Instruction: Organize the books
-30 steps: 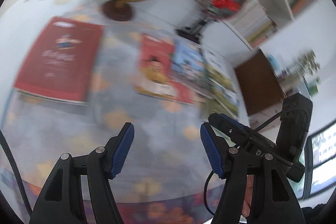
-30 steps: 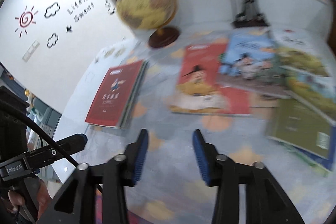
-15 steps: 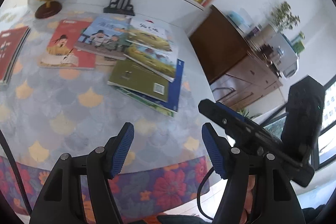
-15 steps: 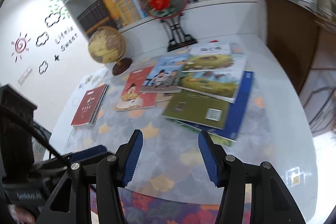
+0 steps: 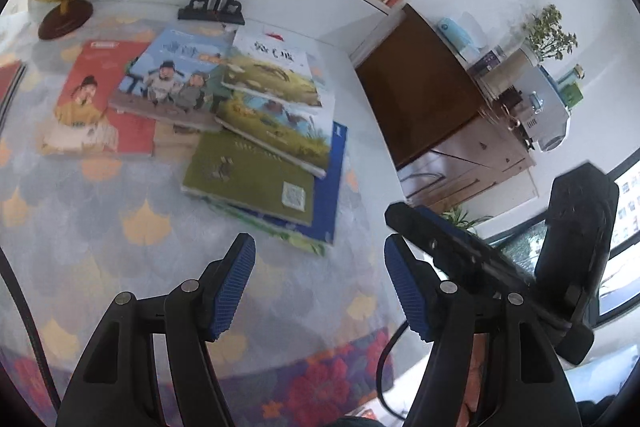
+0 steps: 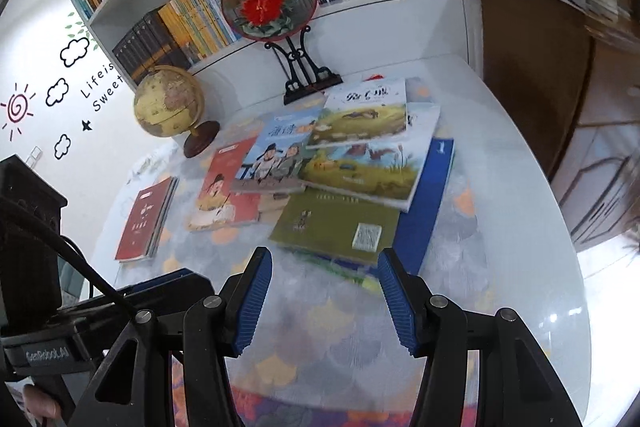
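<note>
In the left wrist view, the left gripper [image 5: 320, 283] hangs over the near edge of the table [image 5: 360, 115], fingers apart with nothing between them, and the pile of books [image 5: 260, 147] lies fanned out toward the far right corner. In the right wrist view, the right gripper [image 6: 326, 303] is likewise parted and empty, just short of the olive book [image 6: 332, 223]; a red book [image 6: 144, 219] lies apart by the left edge, near the globe [image 6: 168, 101].

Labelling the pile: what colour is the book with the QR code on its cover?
Olive green cover, white QR patch near its corner; clearest in the right wrist view.
</note>
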Motion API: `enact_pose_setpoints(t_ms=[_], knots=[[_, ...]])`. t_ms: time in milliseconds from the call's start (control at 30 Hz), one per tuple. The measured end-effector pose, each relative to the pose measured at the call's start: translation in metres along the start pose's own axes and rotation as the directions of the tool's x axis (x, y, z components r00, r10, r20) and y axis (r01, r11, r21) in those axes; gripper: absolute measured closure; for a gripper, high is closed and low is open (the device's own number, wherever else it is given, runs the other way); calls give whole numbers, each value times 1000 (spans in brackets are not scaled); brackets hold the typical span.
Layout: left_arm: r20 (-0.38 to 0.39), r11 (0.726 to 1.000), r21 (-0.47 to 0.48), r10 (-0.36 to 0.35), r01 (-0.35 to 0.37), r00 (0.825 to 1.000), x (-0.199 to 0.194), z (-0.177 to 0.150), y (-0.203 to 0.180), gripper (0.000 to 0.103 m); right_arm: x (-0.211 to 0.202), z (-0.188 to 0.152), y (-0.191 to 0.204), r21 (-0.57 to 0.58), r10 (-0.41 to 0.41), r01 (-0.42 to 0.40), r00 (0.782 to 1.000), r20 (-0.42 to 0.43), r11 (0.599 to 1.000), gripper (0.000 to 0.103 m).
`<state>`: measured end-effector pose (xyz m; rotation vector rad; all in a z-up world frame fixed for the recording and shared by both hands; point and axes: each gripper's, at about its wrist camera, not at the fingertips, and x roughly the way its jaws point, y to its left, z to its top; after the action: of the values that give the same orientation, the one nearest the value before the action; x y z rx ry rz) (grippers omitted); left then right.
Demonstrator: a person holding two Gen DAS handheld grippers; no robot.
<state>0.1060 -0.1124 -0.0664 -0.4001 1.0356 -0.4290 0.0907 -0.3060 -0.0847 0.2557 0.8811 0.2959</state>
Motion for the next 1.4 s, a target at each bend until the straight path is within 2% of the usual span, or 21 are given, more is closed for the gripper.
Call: enact_pose_setpoints(t_ms=[133, 267, 500, 667, 767, 900, 1133, 1267, 1400], knots=[[26, 998, 32, 48, -49, 999, 3, 33, 18, 38, 34, 30, 4, 12, -14, 15, 1000, -13, 1000, 50], [30, 997, 6, 81, -81, 996, 19, 75, 47, 38, 69, 58, 5, 9, -49, 49, 998, -45, 999, 49], [-44, 999, -7, 39, -40, 998, 77, 130, 75, 38, 108, 96, -22, 42, -119, 123, 990, -72, 992, 48], [-102, 999, 1, 34, -34, 994, 137, 160, 87, 38, 135, 120, -52, 92, -143, 150, 987, -74, 984, 48], [-123, 999, -22, 34, -37, 992, 161, 171, 96, 38, 156, 135, -65, 102, -143, 149, 988, -64, 984, 49], [-135, 998, -25, 47, -50, 990, 194, 187, 107, 38, 190, 154, -80, 103, -147, 156, 985, -87, 982, 64], [-114, 998, -48, 43, -49, 992, 222, 206, 115, 38, 236, 170, -104, 113, -150, 164, 980, -130, 980, 65], [-126, 999, -32, 11, -15, 992, 229, 210, 107, 37, 251, 171, -110, 130, -115, 136, 981, -154, 982, 69], [-133, 997, 27, 74, -71, 988, 225, 203, 97, 37, 253, 167, -103, 102, -122, 139, 980, -157, 985, 69]])
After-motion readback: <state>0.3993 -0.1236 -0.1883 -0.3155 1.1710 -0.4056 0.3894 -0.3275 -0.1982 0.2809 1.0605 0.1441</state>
